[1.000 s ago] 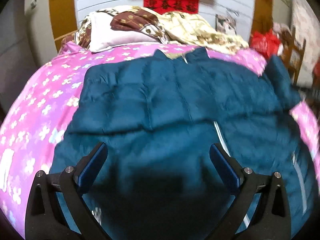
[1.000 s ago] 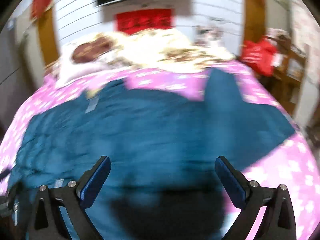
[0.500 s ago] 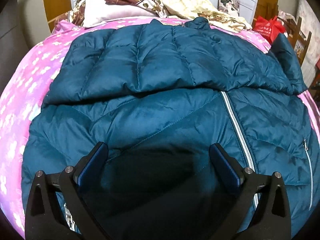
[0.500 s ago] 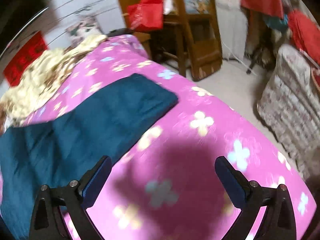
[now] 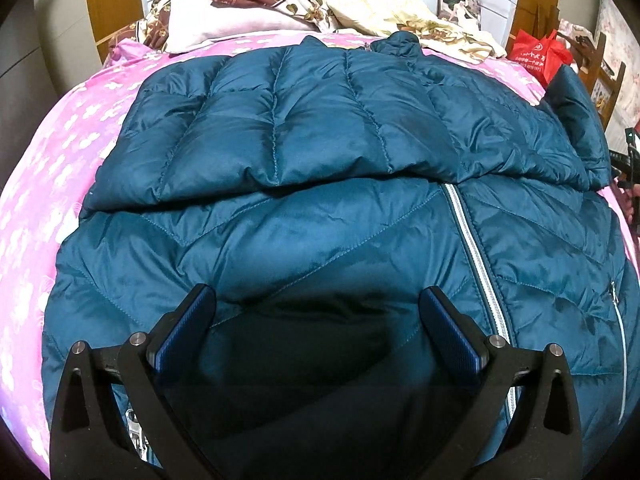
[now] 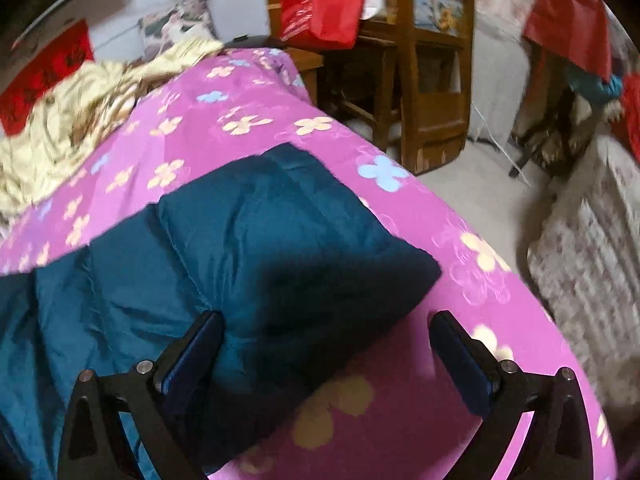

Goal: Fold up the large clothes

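Jacket [image 5: 320,152], teal quilted puffer, lies flat on the pink floral bed [image 5: 52,152], left sleeve [image 5: 256,128] folded across its chest. Left gripper [image 5: 318,320] hovers wide over the hem; right gripper [image 6: 326,340], also wide, hangs above the other sleeve's cuff [image 6: 320,240], probably next to fold. Red bag [image 6: 320,12] contents hidden.

Home bedroom: floral bedspread [image 5: 48,168], pillows [image 5: 224,24], wooden chair [image 6: 436,80].

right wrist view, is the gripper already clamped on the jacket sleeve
No, the right gripper is open, its fingers spread wide above the end of the teal sleeve lying on the pink floral bedspread.
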Motion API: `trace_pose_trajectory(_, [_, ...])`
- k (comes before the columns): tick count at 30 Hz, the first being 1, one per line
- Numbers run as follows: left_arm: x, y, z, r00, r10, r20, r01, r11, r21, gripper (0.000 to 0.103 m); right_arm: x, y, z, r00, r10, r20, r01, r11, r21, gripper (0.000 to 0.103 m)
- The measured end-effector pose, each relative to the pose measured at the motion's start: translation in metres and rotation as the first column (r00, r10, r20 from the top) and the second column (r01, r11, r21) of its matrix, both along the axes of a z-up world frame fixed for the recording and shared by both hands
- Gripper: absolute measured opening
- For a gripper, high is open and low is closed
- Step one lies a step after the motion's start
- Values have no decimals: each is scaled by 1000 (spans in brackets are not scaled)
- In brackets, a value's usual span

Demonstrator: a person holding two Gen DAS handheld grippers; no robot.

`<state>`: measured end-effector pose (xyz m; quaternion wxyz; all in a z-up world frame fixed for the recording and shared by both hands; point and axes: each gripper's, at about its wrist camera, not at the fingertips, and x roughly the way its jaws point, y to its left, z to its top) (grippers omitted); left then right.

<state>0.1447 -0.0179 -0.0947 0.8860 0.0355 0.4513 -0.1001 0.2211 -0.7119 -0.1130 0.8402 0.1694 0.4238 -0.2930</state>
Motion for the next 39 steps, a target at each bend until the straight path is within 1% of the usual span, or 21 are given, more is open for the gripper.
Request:
trace_pose_trajectory(2, [0,0,0,1000,0,0,0,1000,0,103,1,1,1,1000,18,9,-18,1000,-14,90])
trace_pose_trajectory(3, [0,0,0,1000,0,0,0,1000,-1,103,1,5,4,999,39,30,-38,998,-42,63])
trace_pose_trajectory(4, [0,0,0,1000,0,-1,0,1000,-1,103,1,11,7,998,46,36,-43,996,-79,43])
trace_pose_trajectory(5, [0,0,0,1000,1,0,-1,1000,-1,103,1,15,9,999,46,29,-42,993,-110,35])
trace_pose_trajectory(6, [1,0,0,1000,0,0,0,1000,0,103,2,22,12,998,52,24,-48,988,-150,24])
trace_pose_trajectory(7, [1,0,0,1000,0,-1,0,1000,-1,103,1,26,14,998,59,28,-54,984,-172,16])
trace_pose_trajectory(11, [1,1,0,1000,2,0,-2,1000,2,103,-13,46,29,995,70,67,-51,966,-255,12])
trace_pose_trajectory(13, [1,1,0,1000,5,1,-5,1000,5,103,-25,57,39,995,67,71,-42,950,-309,11])
trace_pose_trajectory(16, [-1,0,0,1000,10,4,-10,1000,12,103,-47,73,64,995,68,70,-35,917,-396,11])
trace_pose_trajectory(17, [-1,0,0,1000,12,5,-12,1000,15,103,-54,77,74,995,70,75,-33,911,-411,10])
trace_pose_trajectory(18, [-1,-1,0,1000,13,5,-13,1000,17,103,-61,81,85,993,82,86,-40,911,-411,10])
trace_pose_trajectory(20, [-1,-1,0,1000,17,7,-17,1000,21,103,-76,98,113,990,111,85,-58,880,-471,10])
trace_pose_trajectory(24, [-1,-2,0,1000,24,9,-24,999,26,103,-95,141,157,978,187,88,-109,830,-548,10])
trace_pose_trajectory(26, [-2,-2,0,1000,27,12,-27,999,28,103,-99,165,171,971,220,90,-130,809,-573,10])
trace_pose_trajectory(27, [-2,-2,0,1000,28,12,-28,999,28,103,-101,187,181,962,256,96,-153,795,-587,10])
trace_pose_trajectory(29, [-3,-1,0,999,31,13,-31,999,27,103,-99,218,187,945,312,100,-193,778,-598,10])
trace_pose_trajectory(31, [-4,-1,1,999,34,13,-34,999,22,103,-93,262,187,915,388,107,-253,761,-598,10])
trace_pose_trajectory(33, [-5,1,1,999,35,12,-35,999,14,103,-87,303,180,886,452,103,-309,742,-596,10])
trace_pose_trajectory(36, [-5,3,1,999,37,9,-37,999,5,103,-67,375,151,822,562,91,-422,709,-565,10])
trace_pose_trajectory(38, [-5,4,1,999,41,10,-41,999,3,103,-56,408,131,793,603,89,-473,701,-534,10])
trace_pose_trajectory(39, [-5,4,1,999,42,10,-42,999,4,103,-48,430,112,776,625,86,-506,698,-506,10])
